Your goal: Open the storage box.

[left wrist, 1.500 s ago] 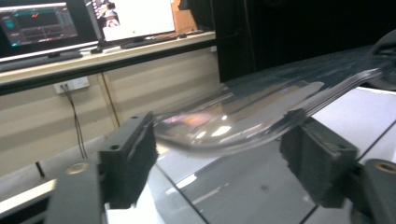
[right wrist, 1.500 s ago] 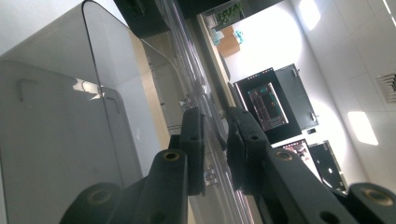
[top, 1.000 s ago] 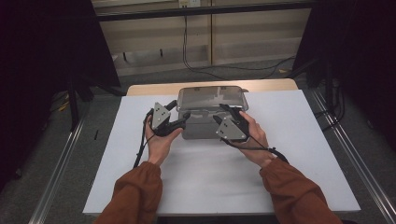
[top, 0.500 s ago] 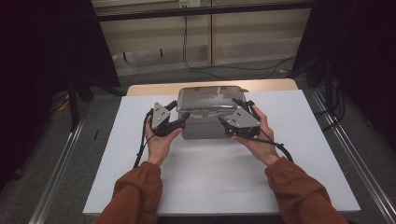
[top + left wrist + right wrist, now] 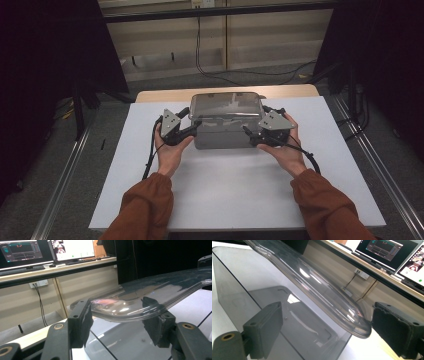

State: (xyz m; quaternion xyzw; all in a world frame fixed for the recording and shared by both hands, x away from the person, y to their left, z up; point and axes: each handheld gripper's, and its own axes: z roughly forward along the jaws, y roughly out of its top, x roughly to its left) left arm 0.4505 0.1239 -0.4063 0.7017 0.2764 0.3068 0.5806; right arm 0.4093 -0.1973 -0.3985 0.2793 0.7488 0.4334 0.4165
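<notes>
The bench (image 5: 150, 200) has a white sheet on it, and near its far edge sits the grey box (image 5: 225, 137) with a clear lid (image 5: 226, 106) on top. Looks like the lid-lifting step: both tongs bracket the lid rim, one per end. The left tongs (image 5: 192, 127) sit half-wide and have just been closing around the rim, pads not pressing yet. The right tongs (image 5: 248, 135) have just been opening, wide, rim loose between them. Next both need to pinch evenly, then lift level.

Lid (image 5: 226, 105) on box (image 5: 222, 137); left gripper (image 5: 187, 129) left, right gripper (image 5: 251, 136) right.
</notes>
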